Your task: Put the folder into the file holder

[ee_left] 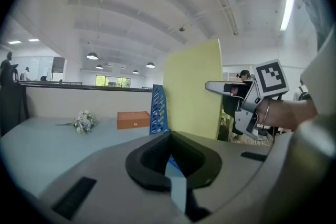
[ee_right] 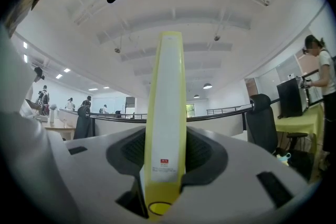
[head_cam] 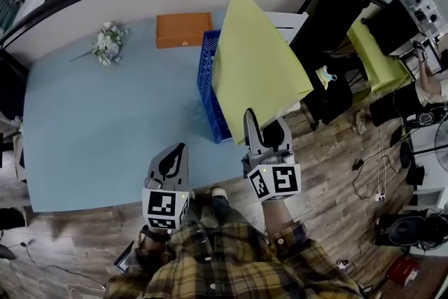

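A yellow folder (head_cam: 255, 66) stands upright in the air, and my right gripper (head_cam: 264, 131) is shut on its lower spine edge. In the right gripper view the folder's spine (ee_right: 167, 113) fills the gap between the jaws. It hangs over the right side of the blue file holder (head_cam: 208, 87), which stands on the light blue table (head_cam: 91, 122). My left gripper (head_cam: 173, 157) is over the table's front edge, left of the holder, shut with nothing in it. The left gripper view shows the folder (ee_left: 191, 92) beside the holder (ee_left: 158, 110).
An orange box (head_cam: 183, 29) lies behind the holder, and a small bunch of flowers (head_cam: 108, 43) lies at the back left. A black office chair (head_cam: 336, 17) and a yellow-green covered seat (head_cam: 378, 56) stand right of the table, on wooden floor.
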`<state>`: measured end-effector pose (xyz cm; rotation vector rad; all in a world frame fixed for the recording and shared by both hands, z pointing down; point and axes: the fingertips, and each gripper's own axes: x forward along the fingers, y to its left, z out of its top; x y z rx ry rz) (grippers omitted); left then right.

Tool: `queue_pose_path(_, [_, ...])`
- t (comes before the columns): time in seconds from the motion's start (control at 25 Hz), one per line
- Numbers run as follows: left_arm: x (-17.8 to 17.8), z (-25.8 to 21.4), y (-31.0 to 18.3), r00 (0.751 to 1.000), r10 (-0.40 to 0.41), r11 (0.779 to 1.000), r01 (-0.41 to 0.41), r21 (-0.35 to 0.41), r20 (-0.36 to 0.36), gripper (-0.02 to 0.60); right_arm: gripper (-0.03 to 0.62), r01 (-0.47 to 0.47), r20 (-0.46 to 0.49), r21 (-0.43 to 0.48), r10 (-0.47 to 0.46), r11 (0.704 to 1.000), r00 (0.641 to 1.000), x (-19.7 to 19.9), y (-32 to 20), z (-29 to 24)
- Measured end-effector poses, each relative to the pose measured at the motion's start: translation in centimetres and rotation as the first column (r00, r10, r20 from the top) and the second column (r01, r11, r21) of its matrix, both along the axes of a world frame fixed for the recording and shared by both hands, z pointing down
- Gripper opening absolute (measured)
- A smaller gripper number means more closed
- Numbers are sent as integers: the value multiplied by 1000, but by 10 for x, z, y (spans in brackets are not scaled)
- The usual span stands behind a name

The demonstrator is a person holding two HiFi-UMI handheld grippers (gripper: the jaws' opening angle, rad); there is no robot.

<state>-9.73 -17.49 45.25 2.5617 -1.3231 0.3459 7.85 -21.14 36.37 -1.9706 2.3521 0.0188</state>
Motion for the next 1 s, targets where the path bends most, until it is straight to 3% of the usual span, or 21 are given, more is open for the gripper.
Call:
queue_pose_path(0.6, [6, 10, -13, 1000, -9, 1000, 9, -29, 8, -8, 170, -16, 45, 74, 13, 997, 999, -4, -26, 14])
queue_pose_path(1.0, [5, 21, -14, 1000, -3, 997, 4, -75, 13, -9, 172, -21, 42, 46, 19, 999, 999, -3, -34, 36])
